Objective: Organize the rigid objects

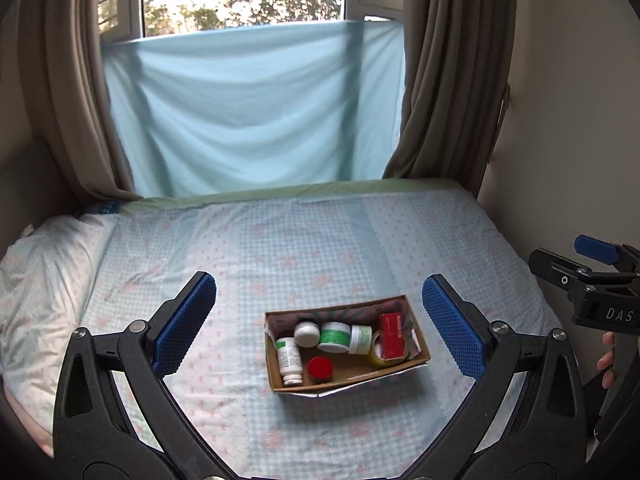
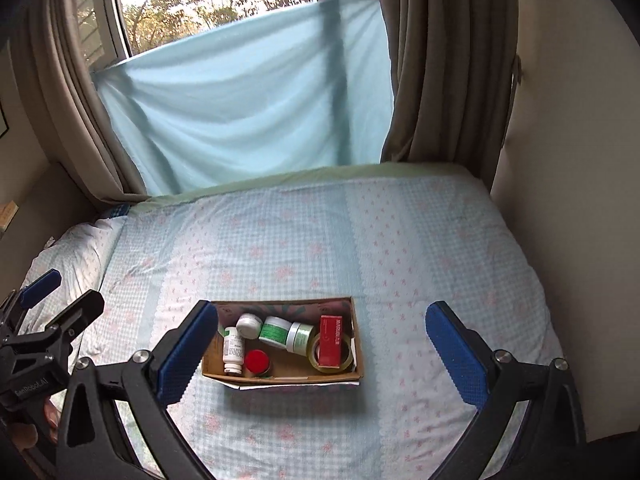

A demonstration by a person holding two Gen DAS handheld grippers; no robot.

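While both tools hover above the bed [image 1: 280, 240], the left gripper [image 1: 320, 320] and right gripper [image 2: 322, 350] stand spread wide, gripping nothing. On the sheet, the cardboard box [image 1: 420, 354] contains a white bottle [image 1: 289, 360], red-lidded jar [image 1: 320, 369], red carton [image 1: 392, 335] and tape roll [image 2: 334, 364].

White letters "DAS" are showing on the black body of the right gripper [image 1: 592, 256] in the left wrist view, while the printing on the red box [image 2: 333, 340] and the bottle labels is staying too small to read.
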